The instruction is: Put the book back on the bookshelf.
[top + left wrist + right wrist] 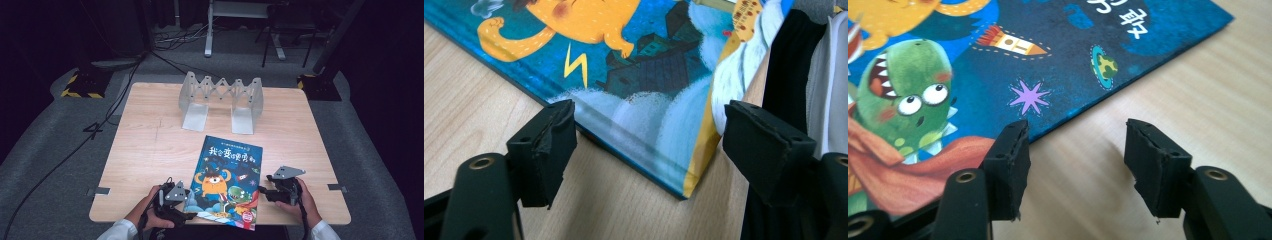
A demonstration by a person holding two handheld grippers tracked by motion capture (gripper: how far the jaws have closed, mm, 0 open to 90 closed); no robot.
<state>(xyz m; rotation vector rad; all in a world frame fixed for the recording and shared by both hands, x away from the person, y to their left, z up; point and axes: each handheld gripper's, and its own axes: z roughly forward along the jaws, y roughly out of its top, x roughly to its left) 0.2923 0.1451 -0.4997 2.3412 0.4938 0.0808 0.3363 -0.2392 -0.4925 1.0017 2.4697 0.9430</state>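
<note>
Two grippers low at the near edge of a light wooden table (145, 145), one in each hand, a picture book (227, 180) flat between them. Blue cover up, orange monster and green dinosaur on it, white title characters along the far end, near end slightly over the table's front edge. Left gripper (186, 216) at the book's near left corner, jaws spread wide and empty; seen from the left gripper view (649, 145), that corner lies right in the gap between the two black pads, one pad beside the blue spine edge, the other past the yellow corner, neither clearly pressing on the cover. Right gripper (263, 191) just off the book's right edge, jaws also apart, nothing held; from the right gripper view (1075, 160), one pad at the cover's edge near a purple star, the other over bare wood. Farther back, well apart from the book, a pale grey expanding bookstand (221, 97), upright, accordion lattice joining its two end plates.
</note>
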